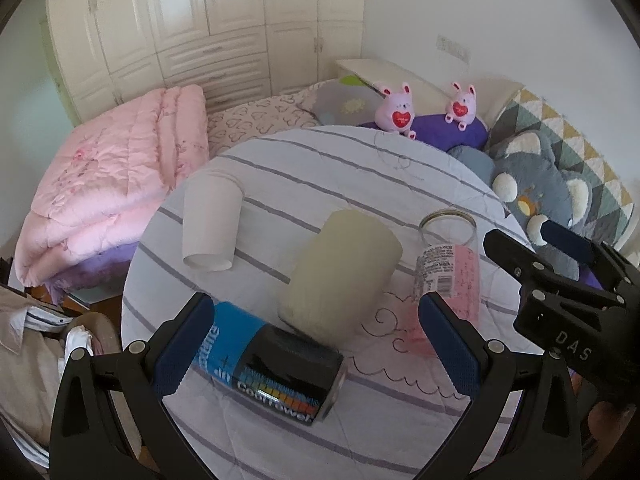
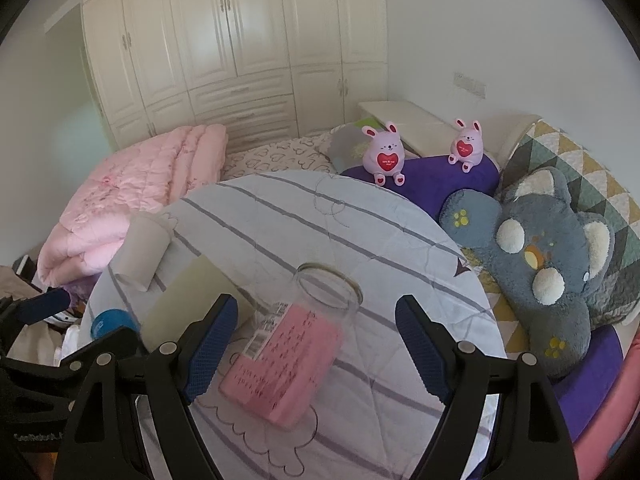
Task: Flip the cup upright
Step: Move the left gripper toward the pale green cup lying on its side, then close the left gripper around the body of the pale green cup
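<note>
Looking along the left gripper (image 1: 316,350): blue-padded fingers (image 1: 182,350) spread wide, holding nothing, poised over a round table (image 1: 320,160) with a striped cloth. Between and just beyond them, a blue-and-black can (image 1: 276,364) on its side, touching or nearly touching a pale yellow-green cup (image 1: 340,272), also on its side. Farther left, a white paper cup (image 1: 211,220) lying down, mouth toward the camera. To the right, a clear glass jar (image 1: 450,264) with a pink label, mouth away from the camera. At far right, the right gripper (image 1: 560,256), jaws parted. Behind, a pink quilt (image 1: 120,168), two pink bunny toys (image 1: 396,110) and a grey plush (image 1: 536,192). Looking along the right gripper (image 2: 316,354): fingers (image 2: 212,350) wide apart and empty, straddling the glass jar (image 2: 296,344), not touching it. Left of it, the yellow-green cup (image 2: 188,304), then the white paper cup (image 2: 144,252) near the table's (image 2: 360,232) edge; the can's blue end (image 2: 110,322) just visible; a blue pad of the left gripper (image 2: 44,306) at the far left.
</note>
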`<state>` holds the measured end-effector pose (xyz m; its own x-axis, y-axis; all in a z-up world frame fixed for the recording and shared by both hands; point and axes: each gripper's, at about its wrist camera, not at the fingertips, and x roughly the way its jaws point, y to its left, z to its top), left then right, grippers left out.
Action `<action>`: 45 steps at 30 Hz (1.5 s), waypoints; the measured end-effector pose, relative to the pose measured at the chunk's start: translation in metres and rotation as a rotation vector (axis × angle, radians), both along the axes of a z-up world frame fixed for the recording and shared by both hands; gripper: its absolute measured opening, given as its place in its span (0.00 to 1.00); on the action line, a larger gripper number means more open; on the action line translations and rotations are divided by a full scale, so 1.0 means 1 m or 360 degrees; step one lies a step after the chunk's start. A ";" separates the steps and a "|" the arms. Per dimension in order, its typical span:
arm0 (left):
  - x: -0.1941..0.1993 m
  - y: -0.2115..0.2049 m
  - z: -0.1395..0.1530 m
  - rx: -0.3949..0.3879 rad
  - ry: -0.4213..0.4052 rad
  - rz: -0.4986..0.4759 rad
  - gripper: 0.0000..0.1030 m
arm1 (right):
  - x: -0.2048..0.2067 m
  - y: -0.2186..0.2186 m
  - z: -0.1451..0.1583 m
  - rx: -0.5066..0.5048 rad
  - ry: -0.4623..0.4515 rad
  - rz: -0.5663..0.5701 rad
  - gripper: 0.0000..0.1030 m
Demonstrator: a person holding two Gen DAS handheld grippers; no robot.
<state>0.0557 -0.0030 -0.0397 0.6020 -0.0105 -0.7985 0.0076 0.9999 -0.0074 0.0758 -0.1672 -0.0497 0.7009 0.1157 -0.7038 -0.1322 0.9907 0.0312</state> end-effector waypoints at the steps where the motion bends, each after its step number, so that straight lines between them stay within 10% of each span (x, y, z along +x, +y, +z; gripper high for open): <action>1: 0.004 0.000 -0.002 0.0011 0.0009 0.0001 1.00 | 0.003 0.000 -0.001 0.0001 0.0005 0.0000 0.80; 38: 0.100 -0.040 -0.088 0.0186 0.0605 -0.0365 1.00 | 0.071 -0.009 -0.028 0.0015 0.0076 -0.0046 0.80; 45: 0.099 -0.038 -0.080 0.0093 0.0522 -0.0299 0.79 | 0.070 -0.011 -0.024 0.0012 0.0071 -0.0045 0.80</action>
<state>0.1551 -0.0412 -0.1198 0.3061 -0.0449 -0.9510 0.1975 0.9802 0.0173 0.1463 -0.1785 -0.0740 0.6718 0.1017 -0.7337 -0.1026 0.9938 0.0438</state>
